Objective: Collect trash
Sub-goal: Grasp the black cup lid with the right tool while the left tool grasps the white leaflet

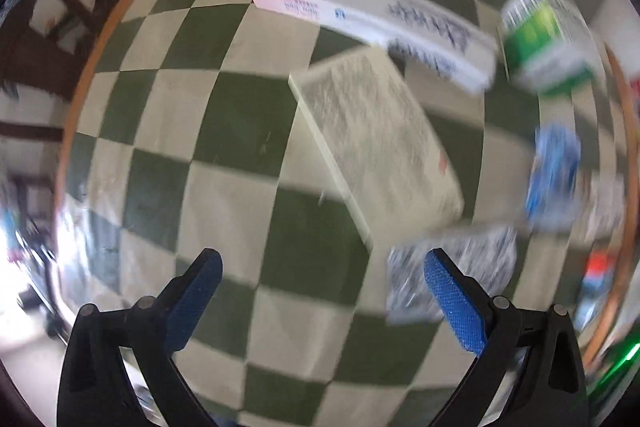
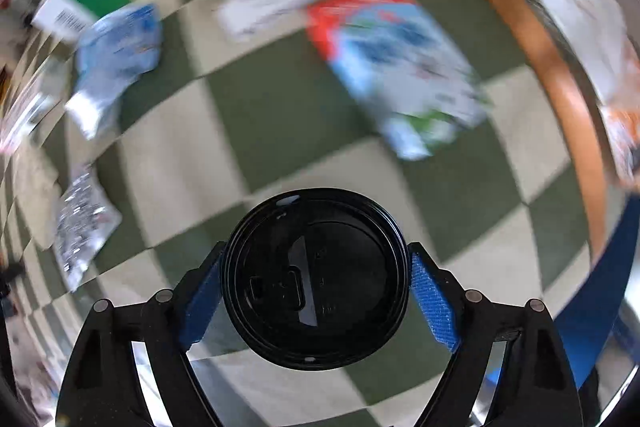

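— Right gripper (image 2: 316, 291) has its fingers pinching a cup with a black lid (image 2: 316, 275), one blue pad on either side of the rim. Risk there, I'd say, is the grip: it looks like it's on the lid edge, and if the lid pops off, the cup drops onto the counter (image 2: 280, 99).

— And the left gripper (image 1: 322, 291)?

— Fingers spread wide, holding nothing, over the checkered cloth. A silvery wrapper (image 1: 452, 275) lies just beside its right finger, partly behind it; a pale flat box (image 1: 376, 143) sits ahead, and a long pink-and-white box (image 1: 360, 11) beyond that.

— Room to move?

— Open cloth ahead-left of the left fingers. Ahead-right it's crowded: green box (image 1: 544, 39), blue packet (image 1: 554, 171). Closing carelessly could nudge the wrapper away. For the right, a red-and-blue bag (image 2: 400, 67) lies ahead, and the counter's wooden edge (image 2: 560, 83) curves close on the right, so a swing there might knock things over it.
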### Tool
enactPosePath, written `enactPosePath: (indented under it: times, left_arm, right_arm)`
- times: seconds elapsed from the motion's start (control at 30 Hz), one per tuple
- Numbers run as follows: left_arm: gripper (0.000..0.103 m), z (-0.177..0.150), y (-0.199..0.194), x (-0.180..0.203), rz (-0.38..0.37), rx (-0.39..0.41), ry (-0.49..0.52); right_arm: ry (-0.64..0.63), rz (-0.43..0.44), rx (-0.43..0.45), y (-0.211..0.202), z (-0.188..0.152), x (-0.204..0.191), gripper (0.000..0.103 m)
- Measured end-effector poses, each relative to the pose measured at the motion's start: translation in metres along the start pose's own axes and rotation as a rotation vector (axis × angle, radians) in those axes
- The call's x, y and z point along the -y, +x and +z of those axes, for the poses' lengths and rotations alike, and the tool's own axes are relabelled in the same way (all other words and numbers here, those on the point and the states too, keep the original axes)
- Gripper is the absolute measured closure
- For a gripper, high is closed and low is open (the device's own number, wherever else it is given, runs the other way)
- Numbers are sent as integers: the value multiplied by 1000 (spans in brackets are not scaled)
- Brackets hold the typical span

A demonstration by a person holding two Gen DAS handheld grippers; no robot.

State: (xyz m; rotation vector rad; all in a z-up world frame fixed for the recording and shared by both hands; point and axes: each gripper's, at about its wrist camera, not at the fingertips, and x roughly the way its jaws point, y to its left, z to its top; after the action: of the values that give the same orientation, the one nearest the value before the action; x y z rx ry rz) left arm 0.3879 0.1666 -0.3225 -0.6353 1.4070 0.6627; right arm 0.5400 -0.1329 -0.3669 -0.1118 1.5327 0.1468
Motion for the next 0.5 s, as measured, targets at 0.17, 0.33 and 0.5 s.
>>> enactPosePath:
  times: [0.17, 0.33, 0.5]
  left_arm:
    - [0, 44, 23, 13, -38, -58, -80]
    - [0, 59, 53, 20, -41, -145, -127]
    - [0, 42, 60, 20, 54, -154, 10]
  right_arm:
    - [-86, -12, 20, 2, 27, -34, 16]
    - [-91, -15, 21, 6, 60, -46, 16]
    - [-94, -7, 15, 6, 82, -49, 16]
